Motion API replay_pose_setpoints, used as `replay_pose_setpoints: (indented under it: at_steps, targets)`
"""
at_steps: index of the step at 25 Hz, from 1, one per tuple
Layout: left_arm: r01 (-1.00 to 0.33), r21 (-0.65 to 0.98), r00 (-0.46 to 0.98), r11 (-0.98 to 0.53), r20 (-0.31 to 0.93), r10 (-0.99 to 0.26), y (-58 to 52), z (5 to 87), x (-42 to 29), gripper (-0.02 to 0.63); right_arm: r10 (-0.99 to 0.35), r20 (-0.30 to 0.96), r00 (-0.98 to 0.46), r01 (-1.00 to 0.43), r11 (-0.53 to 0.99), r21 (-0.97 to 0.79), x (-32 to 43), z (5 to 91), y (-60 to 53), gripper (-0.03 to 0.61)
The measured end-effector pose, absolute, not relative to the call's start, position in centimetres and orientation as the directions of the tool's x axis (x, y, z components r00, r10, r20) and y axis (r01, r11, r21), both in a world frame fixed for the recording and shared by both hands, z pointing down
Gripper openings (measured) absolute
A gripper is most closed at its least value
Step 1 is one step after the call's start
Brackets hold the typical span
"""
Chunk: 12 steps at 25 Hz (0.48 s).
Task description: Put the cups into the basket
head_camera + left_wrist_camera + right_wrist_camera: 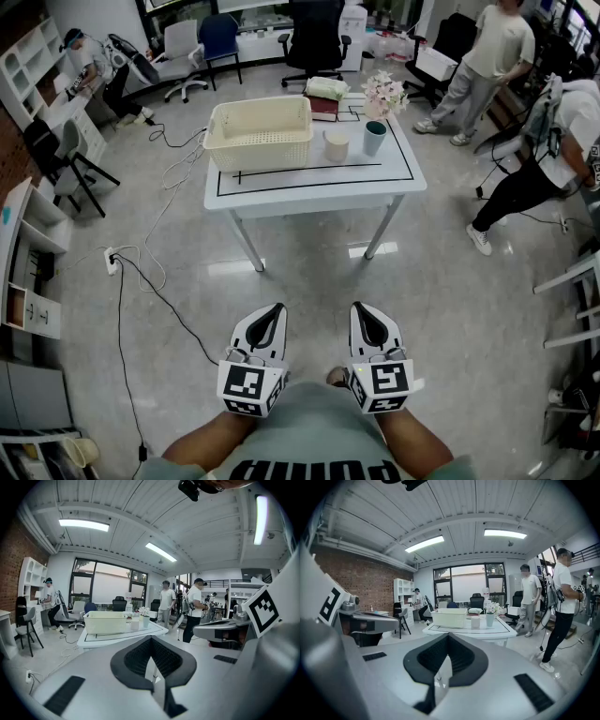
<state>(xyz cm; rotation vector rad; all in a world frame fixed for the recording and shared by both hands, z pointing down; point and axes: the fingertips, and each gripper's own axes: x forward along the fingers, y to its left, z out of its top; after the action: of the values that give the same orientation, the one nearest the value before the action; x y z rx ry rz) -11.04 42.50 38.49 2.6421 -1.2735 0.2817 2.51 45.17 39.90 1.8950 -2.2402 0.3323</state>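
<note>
grey office floor is spread all around, and a white surface [309, 187] is seen well ahead of the person. on its left part a cream slatted basket [260, 136] is set, mouth up, with nothing made out inside. the left hand-held gripper [277, 307] and the right hand-held gripper [358, 307] are held low, close to the body, each with its jaws pressed together on nothing. just right of the basket a cream cup [337, 145] and a teal cup [375, 137] are stood upright, near each other but apart; neither is in the basket yet. the surface should be approached first. the jaws are best opened before the cups are reached. the cream cup, nearest the basket, could be taken from the side, kept upright, and lowered in rather than dropped, with the flowers [384, 94] behind left untouched.
</note>
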Motion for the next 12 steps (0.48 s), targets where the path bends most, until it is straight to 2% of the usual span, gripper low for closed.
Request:
replay_pose_setpoints:
  at_steps: [12]
  targets:
    - [-0.788,0.095,0.609,-0.608,0.255,-0.751,42.73,38.78,-11.42,0.005,-0.936,0.294,-0.196,-0.981,0.183,-0.071,1.71,40.2,45.3,0.011]
